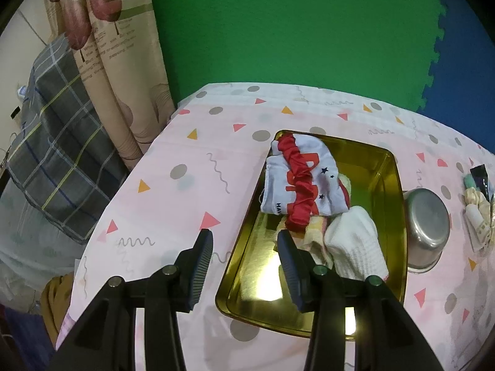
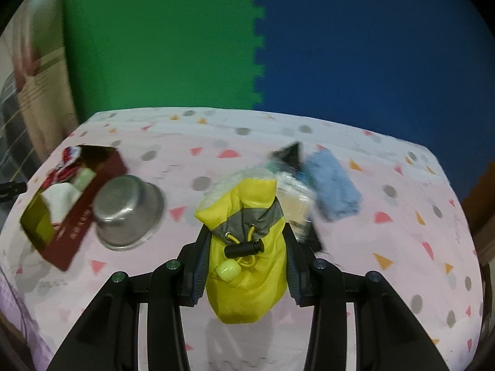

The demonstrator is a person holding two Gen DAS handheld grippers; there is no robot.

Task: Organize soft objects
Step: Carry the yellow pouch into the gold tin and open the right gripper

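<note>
Two claws are at work over a counter (image 1: 173, 160) with a pink spotted cloth. The right claw (image 2: 246, 266) squeezes a yellow drawstring pouch (image 2: 247, 278) between its two fingers and holds it up above the cloth, with a blue fuzzy cloth (image 2: 332, 185) lying behind it and an upside-down metal bowl (image 2: 128, 211) to the left. The left claw (image 1: 246, 267) is wide open and holds nothing, just above the near end of the gold tin tray (image 1: 391, 191), where a red scrunchie (image 1: 298, 182) lies on a white sock (image 1: 278, 182) beside a white knitted cloth (image 1: 355, 241).
</note>
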